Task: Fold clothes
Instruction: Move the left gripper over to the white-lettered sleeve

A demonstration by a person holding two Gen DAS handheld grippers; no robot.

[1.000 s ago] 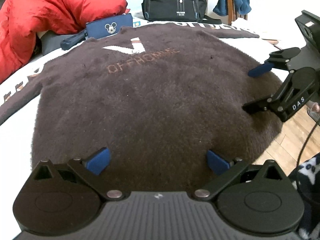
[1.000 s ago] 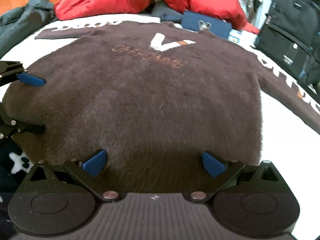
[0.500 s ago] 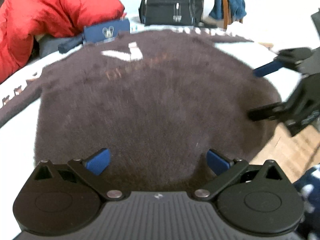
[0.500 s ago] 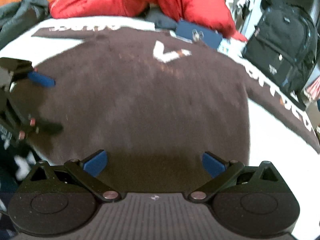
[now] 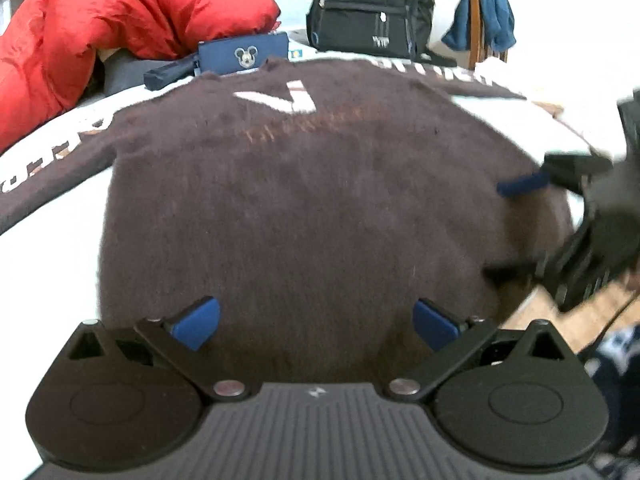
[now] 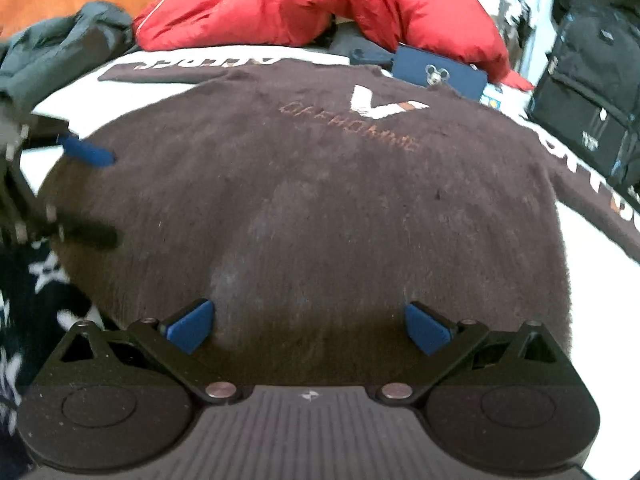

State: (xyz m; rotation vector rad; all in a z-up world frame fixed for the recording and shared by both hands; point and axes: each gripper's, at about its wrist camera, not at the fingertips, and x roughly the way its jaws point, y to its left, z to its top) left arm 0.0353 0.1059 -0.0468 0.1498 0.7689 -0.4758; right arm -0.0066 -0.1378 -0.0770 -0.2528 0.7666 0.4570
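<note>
Left wrist view: the left gripper [image 5: 316,322] is spread wide with nothing between its blue pads, poised at the near hem of the sweater [image 5: 304,208]. The sweater lies flat and face up on the white bed [image 5: 52,264], its long axis running from the hem at 6 o'clock to the collar at 12, logo up top. One sleeve stretches out toward 9 o'clock, the other toward 1. The right gripper [image 5: 516,228] shows at 3 o'clock, blurred, fingers parted over the sweater's side edge.

Right wrist view: the right gripper [image 6: 308,326] is likewise wide apart and holds nothing, also at the hem. The sweater [image 6: 312,200] fills the frame ahead, collar at 12, sleeves reaching toward 10 and 3 o'clock. The left gripper [image 6: 88,196] sits at 9 o'clock, parted.

Both grippers face the hem head-on and about equally near — each has its own bottom corner just outboard. Spread out like this, the sweater would fit either laying out or smoothing before a fold.
</note>
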